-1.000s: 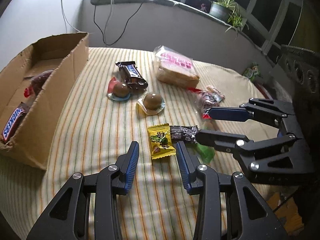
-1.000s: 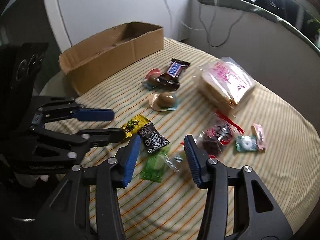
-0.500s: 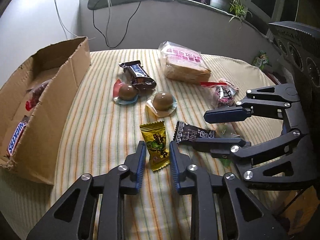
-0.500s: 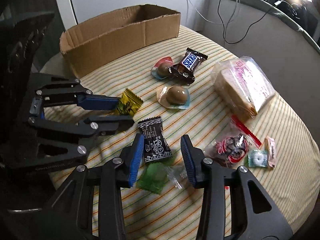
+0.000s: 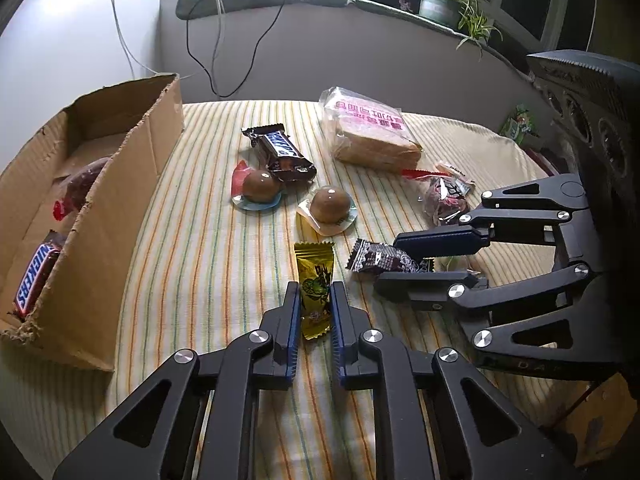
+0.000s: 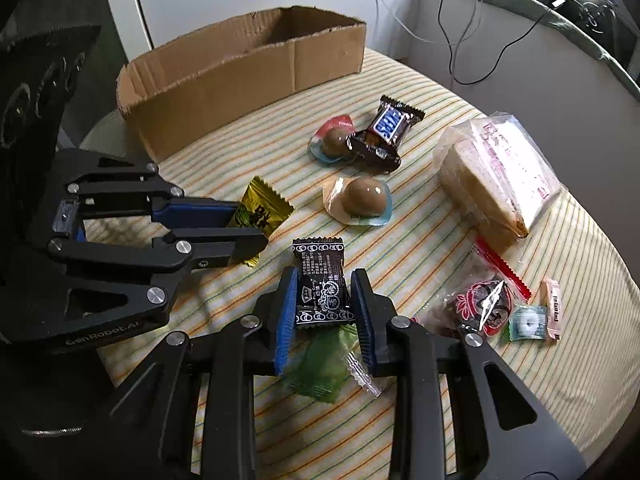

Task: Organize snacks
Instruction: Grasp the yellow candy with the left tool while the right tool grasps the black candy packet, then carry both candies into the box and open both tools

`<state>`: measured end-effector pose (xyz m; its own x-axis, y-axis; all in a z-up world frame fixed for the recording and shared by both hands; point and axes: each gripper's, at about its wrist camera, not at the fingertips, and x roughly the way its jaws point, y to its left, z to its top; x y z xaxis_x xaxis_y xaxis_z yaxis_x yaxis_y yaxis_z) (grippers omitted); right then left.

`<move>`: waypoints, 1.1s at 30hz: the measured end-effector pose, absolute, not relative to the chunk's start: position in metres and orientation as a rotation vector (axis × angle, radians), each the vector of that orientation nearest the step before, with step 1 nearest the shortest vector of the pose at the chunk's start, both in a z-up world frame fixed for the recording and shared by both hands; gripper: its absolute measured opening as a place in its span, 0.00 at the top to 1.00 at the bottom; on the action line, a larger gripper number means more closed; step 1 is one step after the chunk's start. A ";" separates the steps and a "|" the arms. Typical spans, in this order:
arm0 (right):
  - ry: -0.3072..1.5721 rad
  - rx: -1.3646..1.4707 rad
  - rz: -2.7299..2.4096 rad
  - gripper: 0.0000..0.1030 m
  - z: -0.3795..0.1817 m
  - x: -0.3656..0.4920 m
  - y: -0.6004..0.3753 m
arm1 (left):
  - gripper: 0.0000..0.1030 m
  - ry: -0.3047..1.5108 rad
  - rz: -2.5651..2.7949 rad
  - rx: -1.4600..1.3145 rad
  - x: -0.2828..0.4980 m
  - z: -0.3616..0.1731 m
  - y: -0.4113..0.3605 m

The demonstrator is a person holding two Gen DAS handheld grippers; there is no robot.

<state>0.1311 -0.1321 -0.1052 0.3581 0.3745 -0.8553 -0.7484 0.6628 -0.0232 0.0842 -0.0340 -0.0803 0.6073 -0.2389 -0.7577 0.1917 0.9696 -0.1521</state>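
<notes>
The left tool (image 5: 315,308) is being seen clenched on the yellow candy packet (image 5: 314,285), its blue pads pressed against both sides of the wrapper on the striped bench (image 5: 208,256). The right tool (image 6: 325,305) is being closed around the black candy packet (image 6: 322,286), which is lying between its pads and seems to be touched by both. A green wrapped sweet (image 6: 323,364) under the right tool is being shown only in the right wrist view; a small mint packet (image 6: 527,323) and a pink sachet (image 6: 553,308) at the bench edge are also being shown only there. Only in the left wrist view is the inside of the cardboard box (image 5: 120,200) being revealed, where a Snickers bar (image 5: 34,280) is lying. Further out, two brown jelly cups (image 6: 366,196), another chocolate bar (image 5: 282,154) and a bagged bread slice (image 5: 372,136) are being seen in both views
</notes>
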 end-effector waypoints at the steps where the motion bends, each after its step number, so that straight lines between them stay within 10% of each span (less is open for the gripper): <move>1: 0.949 -0.444 0.755 0.73 -0.103 0.131 -0.133 | 0.88 0.883 -0.249 -0.058 0.084 -0.080 -0.034; 33: 0.773 -0.323 0.744 0.73 -0.032 0.130 -0.098 | 0.90 0.710 -0.110 -0.192 0.062 -0.019 0.053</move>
